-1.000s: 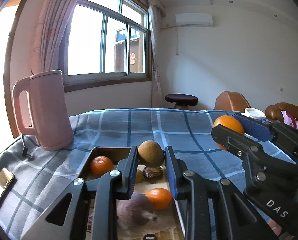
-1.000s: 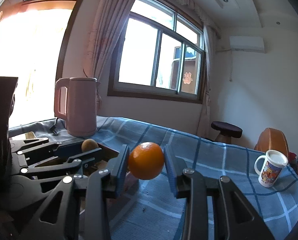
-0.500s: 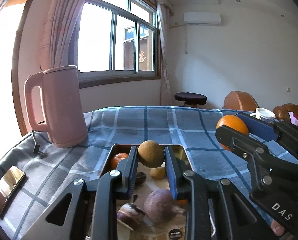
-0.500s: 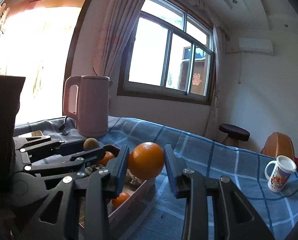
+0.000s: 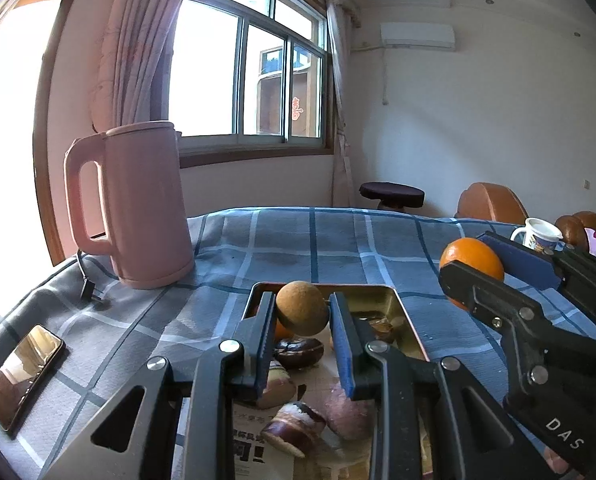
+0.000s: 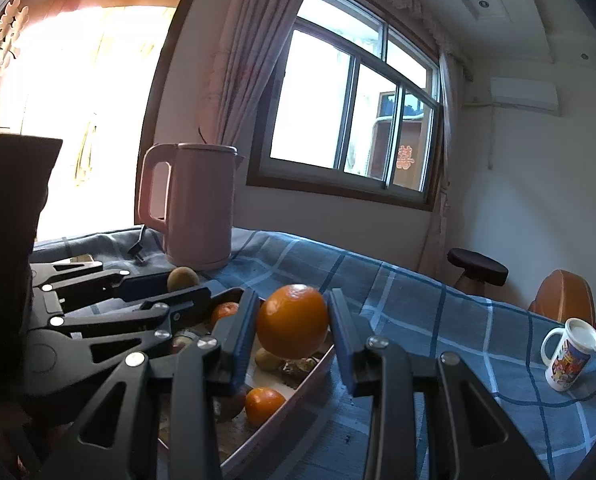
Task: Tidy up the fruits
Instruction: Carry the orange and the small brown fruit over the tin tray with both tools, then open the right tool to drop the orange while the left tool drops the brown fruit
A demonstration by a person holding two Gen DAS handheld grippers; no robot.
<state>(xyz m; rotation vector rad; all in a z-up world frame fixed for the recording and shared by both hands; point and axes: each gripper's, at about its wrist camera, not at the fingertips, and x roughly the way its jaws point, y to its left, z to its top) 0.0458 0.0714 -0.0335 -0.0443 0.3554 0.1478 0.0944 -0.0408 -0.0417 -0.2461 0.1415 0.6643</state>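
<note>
Two round fruits: matte brown fruit [image 5: 302,308], glossy orange [image 6: 292,327].

1. Tabletop [image 5: 378,240] covered with blue-grey checked cloth, right out to the edges.
2. Far left: pink kettle [image 5: 138,204] upright, handle to the left; its black plug [image 5: 87,289] lies just beside the base.
3. Near left edge: phone [image 5: 24,372] lying flat, screen up.
4. Near centre: metal tray [image 5: 408,320] holding fruit.
5. Far right: printed mug [image 6: 570,354], upright, well apart from the tray.

Black grippers [image 5: 303,334], blue pads [image 5: 340,344], silver screws
</note>
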